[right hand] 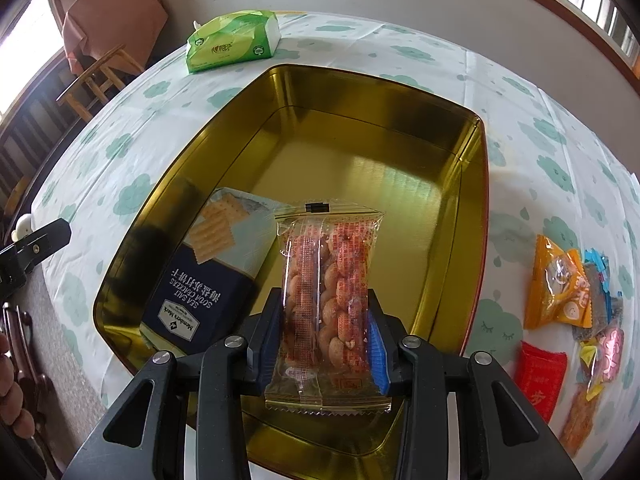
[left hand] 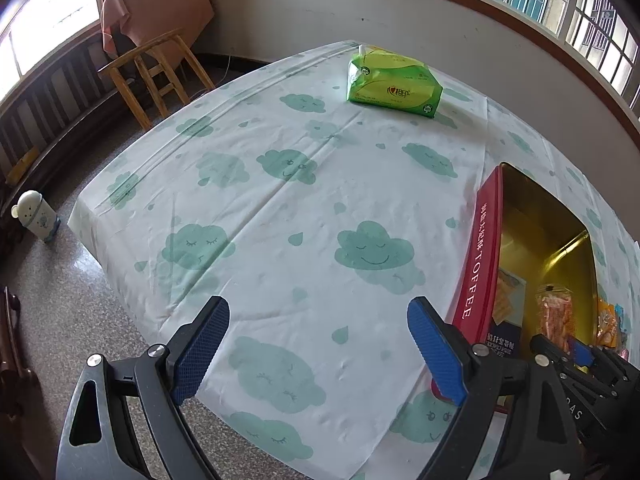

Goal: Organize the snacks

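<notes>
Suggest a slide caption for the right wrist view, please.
Right gripper holds a peanut packet above the gold tin.

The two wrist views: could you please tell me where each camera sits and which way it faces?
Left wrist: on the left gripper, angled down over the tablecloth; its open blue fingers show.
Right wrist: on the right gripper, looking down into the gold tin; its fingers clamp a peanut packet.
Shared: tin, cracker box, green tissue pack.
</notes>
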Demonstrator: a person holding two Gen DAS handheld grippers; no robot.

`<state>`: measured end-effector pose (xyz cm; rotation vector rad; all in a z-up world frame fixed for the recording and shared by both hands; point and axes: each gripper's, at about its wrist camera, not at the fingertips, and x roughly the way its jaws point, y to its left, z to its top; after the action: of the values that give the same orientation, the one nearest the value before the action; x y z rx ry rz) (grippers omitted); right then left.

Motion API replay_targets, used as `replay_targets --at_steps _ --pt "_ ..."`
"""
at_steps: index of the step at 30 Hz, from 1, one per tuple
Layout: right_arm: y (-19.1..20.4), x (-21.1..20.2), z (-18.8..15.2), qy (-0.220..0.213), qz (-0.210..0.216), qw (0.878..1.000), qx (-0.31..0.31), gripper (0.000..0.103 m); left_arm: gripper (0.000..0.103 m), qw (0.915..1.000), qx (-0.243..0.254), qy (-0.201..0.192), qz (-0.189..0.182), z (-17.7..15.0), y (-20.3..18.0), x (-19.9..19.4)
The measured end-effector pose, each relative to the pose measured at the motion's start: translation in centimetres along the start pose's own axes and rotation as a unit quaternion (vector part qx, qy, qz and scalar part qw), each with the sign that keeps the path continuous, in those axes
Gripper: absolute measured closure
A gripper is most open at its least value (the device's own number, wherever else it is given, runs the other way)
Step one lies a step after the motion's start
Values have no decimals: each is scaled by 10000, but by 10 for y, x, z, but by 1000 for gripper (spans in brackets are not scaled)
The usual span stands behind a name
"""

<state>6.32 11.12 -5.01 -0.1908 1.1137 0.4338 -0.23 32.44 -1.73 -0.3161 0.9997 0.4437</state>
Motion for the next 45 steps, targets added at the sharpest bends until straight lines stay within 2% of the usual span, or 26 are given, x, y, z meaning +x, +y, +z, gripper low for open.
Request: replay_targets --at_steps 7,11,15,17,19,20,25,28,31,36,45 --pt "-4 -8 -2 -52 208 9997 65 62 14 9999 93 -28 -29 -3 -10 -6" --pt "-12 -28 -7 -250 350 9990 107 62 14 9997 187 -102 -101 -5 -22 -15" --pt "-34 -52 -21 -487 282 9983 126 63 14 9987 399 -133 -275 -11 -46 -25" --pt "-46 -63 -29 -605 438 9971 151 63 14 9974 578 -134 -398 -16 -63 -30" --pt "-63 -75 -40 -682 72 9975 188 63 14 9957 746 -131 -527 -22 -80 -35" --pt "-71 -80 -45 -740 71 9970 207 63 14 9948 819 -133 -587 -24 -88 -37" --pt "-132 -97 -80 -701 -452 9947 606 62 14 9879 1253 -175 -893 -37 -131 -51" --pt "-166 -96 -101 -526 -795 9919 836 62 14 9821 1549 -177 -1054 -47 -158 -59" --pt "-188 -92 -119 -372 -912 9896 1045 62 14 9768 1778 -135 -1187 -57 -180 -63" --pt "-207 -78 -137 -194 -920 9885 1181 62 14 9662 2200 -13 -1345 -79 -219 -67" --pt "-210 -61 -139 -321 -883 9892 1121 59 14 9474 2835 170 -1473 -116 -276 -67"
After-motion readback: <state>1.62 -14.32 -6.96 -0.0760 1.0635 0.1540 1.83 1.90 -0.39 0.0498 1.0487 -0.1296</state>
